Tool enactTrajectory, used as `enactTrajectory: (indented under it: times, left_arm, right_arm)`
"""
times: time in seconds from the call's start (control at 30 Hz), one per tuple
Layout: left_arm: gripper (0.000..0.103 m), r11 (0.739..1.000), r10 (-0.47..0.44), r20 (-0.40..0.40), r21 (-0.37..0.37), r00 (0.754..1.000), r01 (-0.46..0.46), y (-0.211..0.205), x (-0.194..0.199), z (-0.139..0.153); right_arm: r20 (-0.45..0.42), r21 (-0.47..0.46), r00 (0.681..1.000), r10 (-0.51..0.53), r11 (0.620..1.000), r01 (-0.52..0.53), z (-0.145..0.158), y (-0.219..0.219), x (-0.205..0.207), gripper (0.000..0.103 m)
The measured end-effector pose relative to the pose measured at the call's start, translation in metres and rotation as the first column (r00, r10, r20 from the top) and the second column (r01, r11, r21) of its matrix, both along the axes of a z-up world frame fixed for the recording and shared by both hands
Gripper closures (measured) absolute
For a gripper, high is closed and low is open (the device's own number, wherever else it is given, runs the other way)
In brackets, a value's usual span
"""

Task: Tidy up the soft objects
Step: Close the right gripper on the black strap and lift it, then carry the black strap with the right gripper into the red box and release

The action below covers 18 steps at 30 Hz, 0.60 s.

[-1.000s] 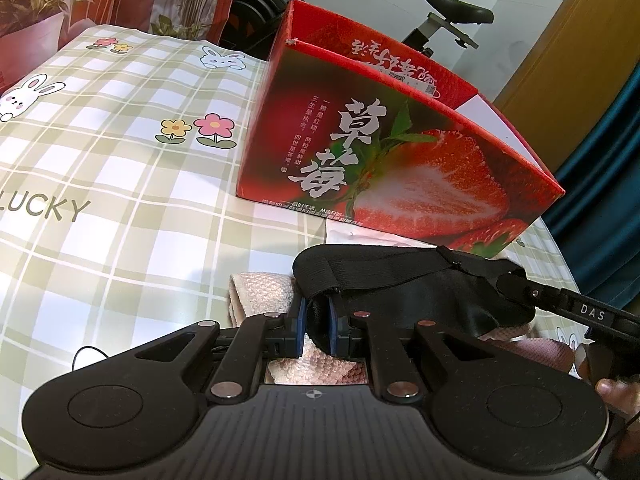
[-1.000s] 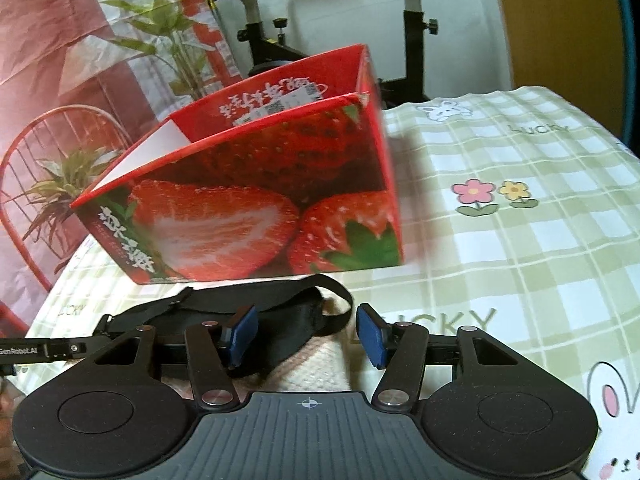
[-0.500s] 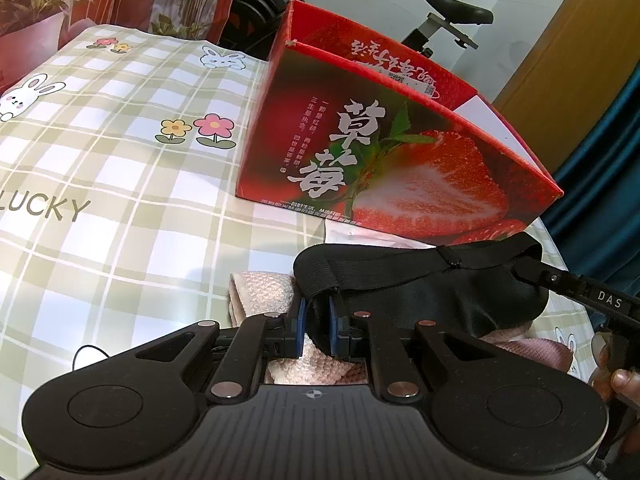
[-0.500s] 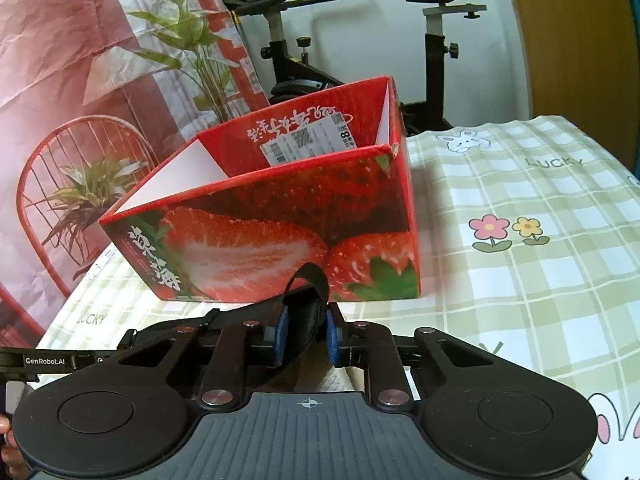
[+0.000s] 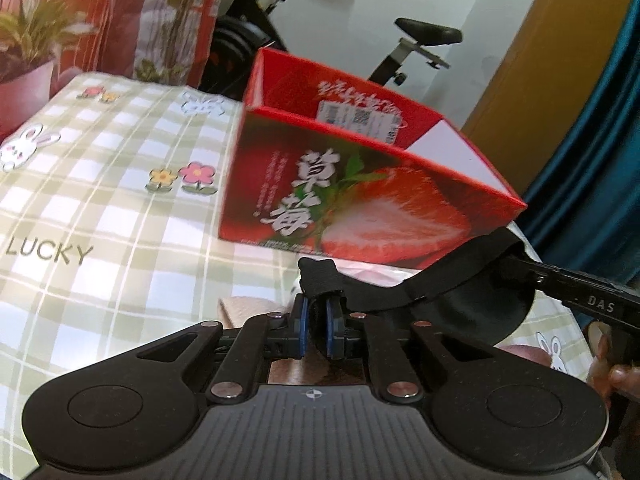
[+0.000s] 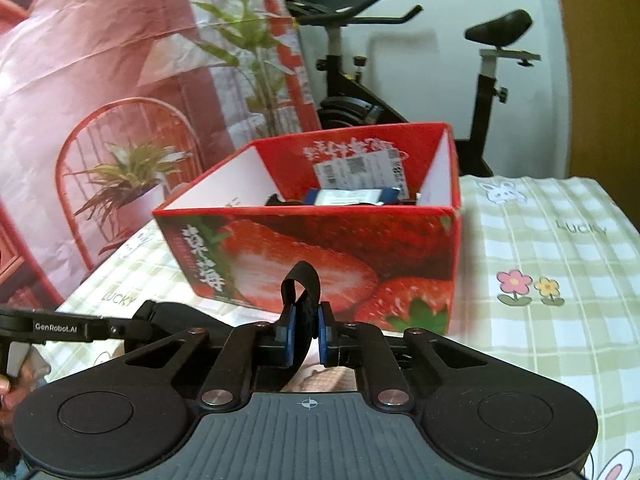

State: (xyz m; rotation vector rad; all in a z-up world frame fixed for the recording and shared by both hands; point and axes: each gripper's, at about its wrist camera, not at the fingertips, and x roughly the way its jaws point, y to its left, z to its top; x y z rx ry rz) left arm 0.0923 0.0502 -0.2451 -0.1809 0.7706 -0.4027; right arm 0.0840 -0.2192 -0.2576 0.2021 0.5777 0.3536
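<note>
Holding blue-white packet [image 6: 352,196], strawberry box [image 6: 320,256]

Black eye mask [image 5: 472,300]: soft fabric, padded body plus flat elastic strap. Held off the table, stretched between the two grippers. One end pinched at center of left wrist view, body sagging toward 3 o'clock. In right wrist view, strap loop [image 6: 300,292] stands upright at center.

Pink knit cloth [image 5: 248,306]: lies flat on table below the mask, mostly hidden.

Red strawberry box [image 6: 320,256]: open top, upright, toward 12 o'clock. Blue-and-white packet [image 6: 352,196] inside at far wall.
</note>
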Motion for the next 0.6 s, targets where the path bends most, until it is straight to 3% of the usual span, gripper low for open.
enactTrajectory:
  times: [0.33, 0.6]
  left_arm:
    - [0.095, 1.000, 0.002, 0.064, -0.016, 0.998, -0.001, 0.002, -0.011, 0.021]
    - [0.095, 0.999, 0.011, 0.199, -0.037, 0.980, -0.004, 0.008, -0.003, 0.076]
  right_arm:
    - [0.024, -0.004, 0.999, 0.043, 0.999, -0.043, 0.021, 0.006, -0.010, 0.093]
    - [0.117, 0.000, 0.991, 0.073, 0.997, -0.073, 0.071, -0.002, -0.001, 0.093]
